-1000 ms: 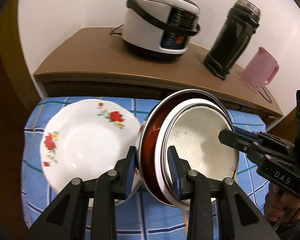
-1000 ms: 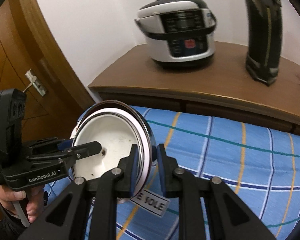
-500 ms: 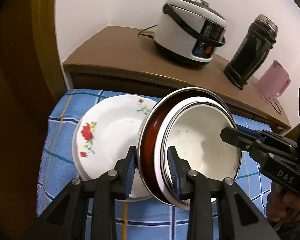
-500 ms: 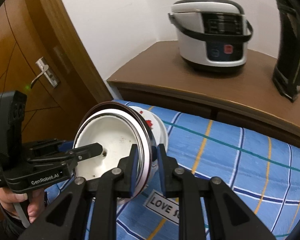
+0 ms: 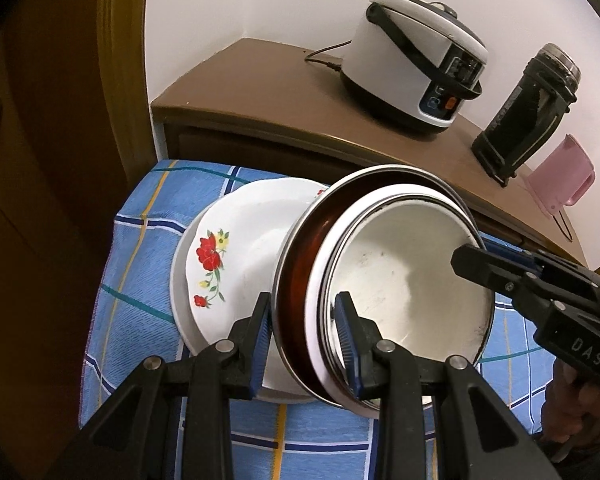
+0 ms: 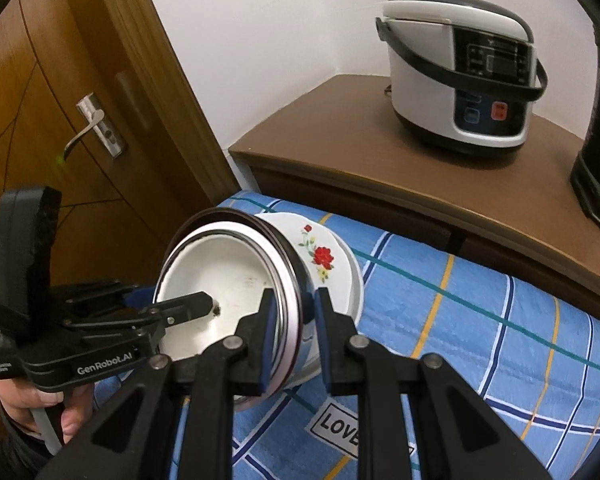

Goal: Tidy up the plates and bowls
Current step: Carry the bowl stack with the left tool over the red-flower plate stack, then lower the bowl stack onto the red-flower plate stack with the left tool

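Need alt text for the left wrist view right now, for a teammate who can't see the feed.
Both claws grip the rims of a tilted stack of bowls, red-brown outside and white inside: the left claw at the near edge, the right claw at the right. The stack hangs over a white floral plate on a blue checked cloth. Behind, a wooden cabinet holds a rice cooker.

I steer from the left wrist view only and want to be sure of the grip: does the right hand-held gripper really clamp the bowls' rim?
Observer: Yes. The right hand-held gripper has one pad inside and one outside the rim of the stacked bowls.
Operator: Anything on the cloth on that side?
Observer: A label reading LOVE lies on the blue checked cloth, near the bowls.
Operator: What is past the table's far-left edge?
Observer: A wooden door with a metal lever handle.
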Motion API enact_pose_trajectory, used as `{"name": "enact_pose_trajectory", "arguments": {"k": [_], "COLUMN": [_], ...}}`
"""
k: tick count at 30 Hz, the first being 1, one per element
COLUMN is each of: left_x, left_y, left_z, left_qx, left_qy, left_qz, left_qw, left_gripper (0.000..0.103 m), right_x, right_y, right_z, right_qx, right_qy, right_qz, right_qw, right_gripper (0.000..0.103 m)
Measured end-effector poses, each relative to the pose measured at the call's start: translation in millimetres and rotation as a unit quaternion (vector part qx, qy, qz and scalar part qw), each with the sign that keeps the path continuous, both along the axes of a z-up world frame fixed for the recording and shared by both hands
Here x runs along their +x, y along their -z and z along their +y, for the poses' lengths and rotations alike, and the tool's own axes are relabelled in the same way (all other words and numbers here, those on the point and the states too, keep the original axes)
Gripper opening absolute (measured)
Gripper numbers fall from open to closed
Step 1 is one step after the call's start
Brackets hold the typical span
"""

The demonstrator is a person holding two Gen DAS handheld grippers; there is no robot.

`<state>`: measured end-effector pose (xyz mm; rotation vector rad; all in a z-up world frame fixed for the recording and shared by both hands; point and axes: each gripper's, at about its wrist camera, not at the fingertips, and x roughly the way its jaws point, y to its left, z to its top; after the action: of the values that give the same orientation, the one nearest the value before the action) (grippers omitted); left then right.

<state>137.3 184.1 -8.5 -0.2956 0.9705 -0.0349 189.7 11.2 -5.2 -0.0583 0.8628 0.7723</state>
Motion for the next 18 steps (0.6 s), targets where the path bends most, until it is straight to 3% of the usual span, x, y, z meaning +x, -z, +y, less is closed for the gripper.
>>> {"name": "enact_pose_trajectory", "arguments": {"k": [18], "left_x": [0.0], "left_y": [5.4], "left_z": [16.2], "left_qx": [-0.001], "left_qy": [-0.016], "left_qz": [0.013], "left_qw": [0.9998], "left_gripper": [0.034], "right_x": [12.2], "right_y": [8.9], "right_z": [24.4], "right_qx": [-0.016], "right_qy": [-0.021], "right_qz": [0.024], "right_qw": [0.999], "right_gripper": [0.019]}}
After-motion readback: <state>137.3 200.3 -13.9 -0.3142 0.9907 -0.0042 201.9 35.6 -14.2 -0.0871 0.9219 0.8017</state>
